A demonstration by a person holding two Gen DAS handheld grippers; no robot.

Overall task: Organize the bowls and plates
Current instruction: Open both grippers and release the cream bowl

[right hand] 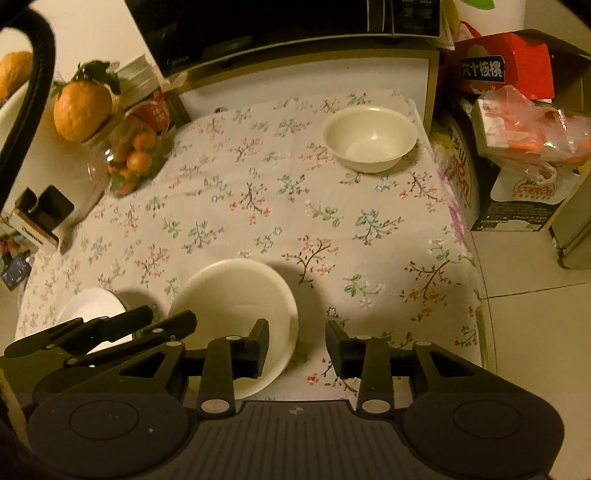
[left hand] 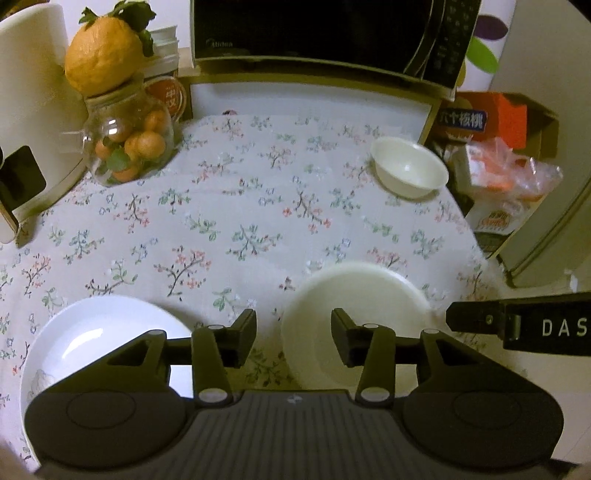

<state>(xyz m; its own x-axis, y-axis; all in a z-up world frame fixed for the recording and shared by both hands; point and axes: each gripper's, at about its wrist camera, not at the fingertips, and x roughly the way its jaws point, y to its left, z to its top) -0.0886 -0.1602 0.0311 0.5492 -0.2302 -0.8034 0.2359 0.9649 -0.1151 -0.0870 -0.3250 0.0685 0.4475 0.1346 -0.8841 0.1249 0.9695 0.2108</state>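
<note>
Currently both grippers, left (left hand: 293, 338) and right (right hand: 296, 347), are held wide open, nothing gripped; near-edge bowl (right hand: 236, 295) is flanked by plate (left hand: 99, 328); second bowl (right hand: 369, 138) sits at far right corner of worktop (right hand: 258, 206).

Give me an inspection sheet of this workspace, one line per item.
Surface: floral tablecloth, flat.
Job's things: far bowl upright; near bowl by both grippers; plate at near left.
Clutter: fruit jar with orange on top, boxes and bags to the right.
Grippers: left gripper and right gripper open, holding nothing.
Cables: black hose at upper left.
Surroundings: microwave behind, tiled floor.
</note>
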